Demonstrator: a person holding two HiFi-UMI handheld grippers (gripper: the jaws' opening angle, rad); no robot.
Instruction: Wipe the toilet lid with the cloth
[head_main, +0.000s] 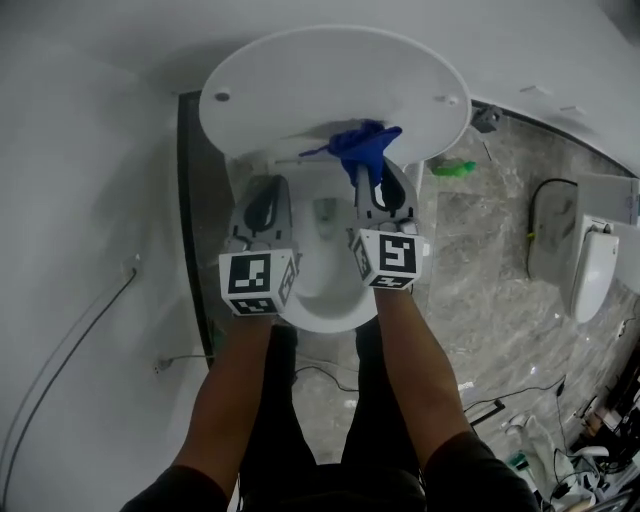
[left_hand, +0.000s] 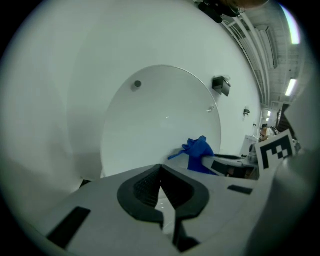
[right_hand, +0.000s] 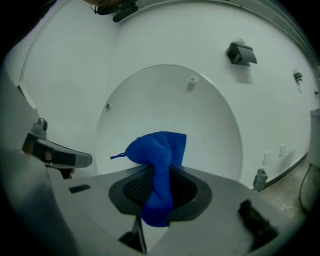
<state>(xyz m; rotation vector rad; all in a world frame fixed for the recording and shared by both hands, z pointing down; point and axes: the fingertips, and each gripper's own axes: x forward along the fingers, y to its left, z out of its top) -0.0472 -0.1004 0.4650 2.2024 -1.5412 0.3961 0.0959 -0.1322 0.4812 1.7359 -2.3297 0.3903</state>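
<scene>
My right gripper (right_hand: 159, 175) is clamped on the bunched cloth (right_hand: 156, 150), held low before the raised lid (right_hand: 170, 105); I can't tell whether it touches. My left gripper (left_hand: 161, 175) is closed, empty. Wiping looks barely begun.

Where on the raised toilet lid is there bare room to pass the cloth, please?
The lid is bare above the cloth to its rim and out both sides. Crowded low down, where left tongs and right tongs hang over the bowl.
</scene>
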